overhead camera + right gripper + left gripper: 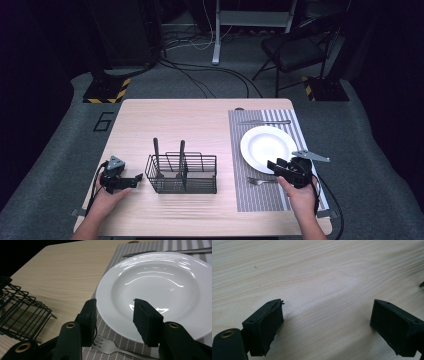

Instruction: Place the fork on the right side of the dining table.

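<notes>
Fork [110, 348] lies flat on the striped mat [260, 197] beside the plate [267, 148]; thin, stiff, slippery, so pinch its handle. Your right claw [115, 320] hovers open above its tines, your left claw [327, 322] open over bare table [317, 270].

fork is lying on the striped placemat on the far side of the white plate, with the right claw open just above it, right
Not quite. The fork lies on the striped placemat on the near side of the white plate, toward the person, not the far side. The high view shows this. The right claw is indeed open just above it.
</notes>
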`<state>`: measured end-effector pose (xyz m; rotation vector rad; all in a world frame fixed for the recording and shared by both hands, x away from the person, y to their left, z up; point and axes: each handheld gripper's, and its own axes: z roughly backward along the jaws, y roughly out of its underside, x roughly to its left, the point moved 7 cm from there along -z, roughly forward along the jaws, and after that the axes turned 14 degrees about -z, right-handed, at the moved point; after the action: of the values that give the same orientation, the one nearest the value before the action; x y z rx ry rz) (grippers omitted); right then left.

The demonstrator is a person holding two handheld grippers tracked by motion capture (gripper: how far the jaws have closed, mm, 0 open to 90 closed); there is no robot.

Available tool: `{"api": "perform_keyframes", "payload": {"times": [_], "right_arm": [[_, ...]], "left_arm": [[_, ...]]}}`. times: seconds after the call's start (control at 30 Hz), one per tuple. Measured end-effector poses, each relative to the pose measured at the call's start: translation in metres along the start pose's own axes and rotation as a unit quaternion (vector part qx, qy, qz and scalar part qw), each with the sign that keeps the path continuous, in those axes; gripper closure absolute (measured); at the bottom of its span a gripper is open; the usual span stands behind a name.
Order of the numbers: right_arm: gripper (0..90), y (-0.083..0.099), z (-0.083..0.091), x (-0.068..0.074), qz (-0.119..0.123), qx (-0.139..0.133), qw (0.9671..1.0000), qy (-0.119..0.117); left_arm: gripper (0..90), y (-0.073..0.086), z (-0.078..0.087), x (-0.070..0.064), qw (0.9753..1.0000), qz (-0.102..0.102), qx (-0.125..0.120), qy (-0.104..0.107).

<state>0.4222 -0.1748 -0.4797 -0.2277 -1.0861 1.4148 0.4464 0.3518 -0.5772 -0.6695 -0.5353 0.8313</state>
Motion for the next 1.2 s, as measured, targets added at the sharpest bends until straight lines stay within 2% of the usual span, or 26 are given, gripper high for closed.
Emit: {"api": "perform_keyframes", "payload": {"times": [0.37,0.47,0.77,1.2], "right_arm": [[50.1,0.011,-0.016,0.034,0.058,0.017,0.9977,-0.031],[49.3,0.014,-0.019,0.041,0.064,0.023,0.9969,-0.041],[47.8,0.030,-0.033,0.060,0.118,0.048,0.9906,-0.051],[47.9,0.057,-0.051,0.074,0.167,0.063,0.9819,-0.063]], "left_arm": [[10.8,0.000,0.000,0.000,1.0000,0.000,0.000,0.000],[10.8,0.000,0.000,0.000,1.0000,0.000,0.000,0.000],[10.8,0.000,0.000,0.000,1.0000,0.001,0.000,0.001],[10.8,0.000,0.000,0.000,1.0000,0.000,0.000,0.000]]}}
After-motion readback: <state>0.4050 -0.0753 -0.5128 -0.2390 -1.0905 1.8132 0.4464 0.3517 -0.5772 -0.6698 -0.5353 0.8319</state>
